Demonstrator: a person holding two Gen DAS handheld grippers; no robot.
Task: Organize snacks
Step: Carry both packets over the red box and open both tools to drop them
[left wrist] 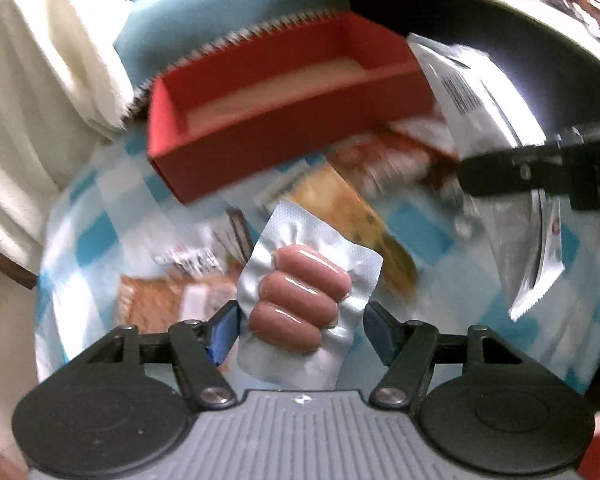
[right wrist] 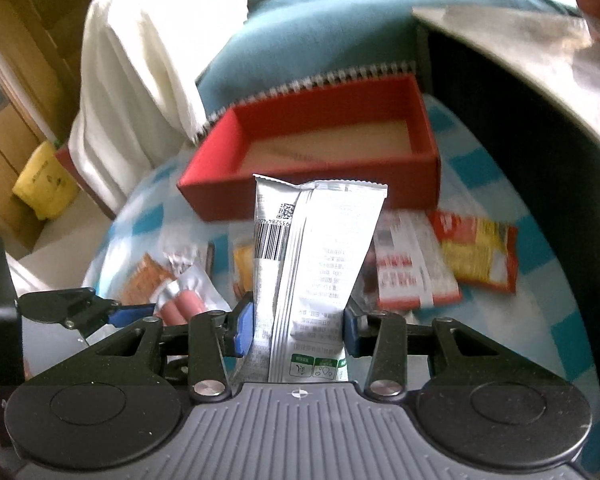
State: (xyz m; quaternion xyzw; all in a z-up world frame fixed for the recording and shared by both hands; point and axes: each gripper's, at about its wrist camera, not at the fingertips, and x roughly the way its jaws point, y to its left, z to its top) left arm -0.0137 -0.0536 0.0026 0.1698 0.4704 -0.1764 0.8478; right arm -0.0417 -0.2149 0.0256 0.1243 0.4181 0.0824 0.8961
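An open red box [right wrist: 312, 184], empty with a pale floor, stands at the far side of the blue-and-white chequered table [right wrist: 500, 340]. My left gripper [left wrist: 300, 332] is shut on a silver vacuum pack of three pink sausages [left wrist: 300, 292] and holds it upright above the table, short of the red box [left wrist: 284, 96]. My right gripper [right wrist: 298, 332] is shut on a tall silver-white snack packet [right wrist: 320, 256] with a barcode, standing up in front of the box. In the right wrist view the sausage pack [right wrist: 184, 300] shows at the left.
Loose snacks lie on the cloth: a red-and-yellow packet [right wrist: 476, 256], a red-and-white packet [right wrist: 408, 272], an orange packet [right wrist: 244, 264] and a brown cracker pack [right wrist: 148, 280]. Behind the box are a blue cushion [right wrist: 300, 40] and a white cloth [right wrist: 148, 60].
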